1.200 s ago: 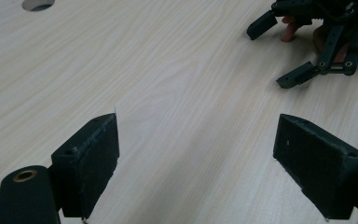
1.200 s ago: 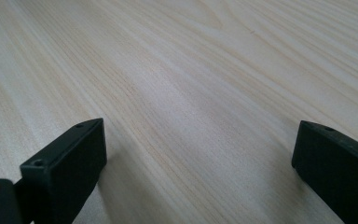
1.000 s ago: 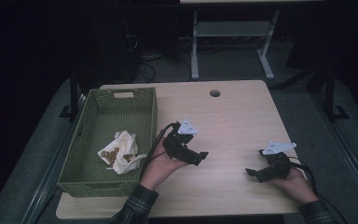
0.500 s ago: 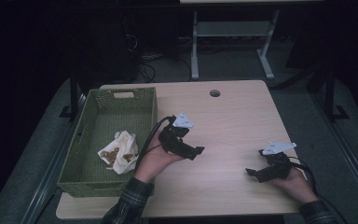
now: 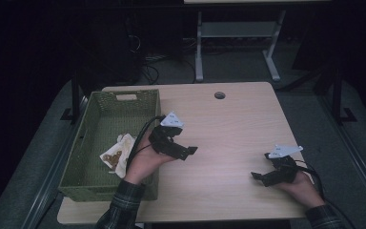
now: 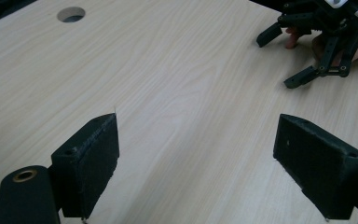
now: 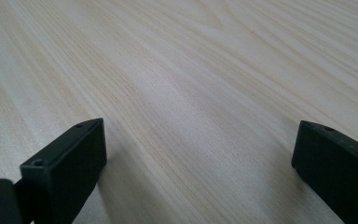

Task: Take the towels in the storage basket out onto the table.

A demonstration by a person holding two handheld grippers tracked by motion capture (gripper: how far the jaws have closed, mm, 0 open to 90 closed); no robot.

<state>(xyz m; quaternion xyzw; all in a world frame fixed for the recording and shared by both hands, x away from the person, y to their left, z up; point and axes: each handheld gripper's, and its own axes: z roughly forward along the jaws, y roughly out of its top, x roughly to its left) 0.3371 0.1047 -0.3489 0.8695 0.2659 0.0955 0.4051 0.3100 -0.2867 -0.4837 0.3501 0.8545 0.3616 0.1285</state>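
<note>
My left gripper (image 5: pixel 187 152) hovers over the light wooden table (image 5: pixel 228 129), just right of a green woven basket (image 5: pixel 105 191), with its jaws pointing right. In the left gripper view its jaws (image 6: pixel 196 140) stand wide open with only bare wood between them. My right gripper (image 5: pixel 259 177) rests low near the table's front right, pointing left. It is open too, with nothing between its pads (image 7: pixel 198 140). The left gripper view also catches the right gripper (image 6: pixel 279 58) at its upper right. A white and brown packet (image 5: pixel 116 155) lies inside the basket.
A round cable hole (image 5: pixel 219 95) sits near the table's far edge, also seen as a hole (image 6: pixel 71 14) in the left gripper view. Beyond the table stand a white metal frame (image 5: pixel 233 33) and cables on a dark floor.
My left gripper has drifted a little left and away from the person, closer to the basket's edge. The right gripper has stayed put.
</note>
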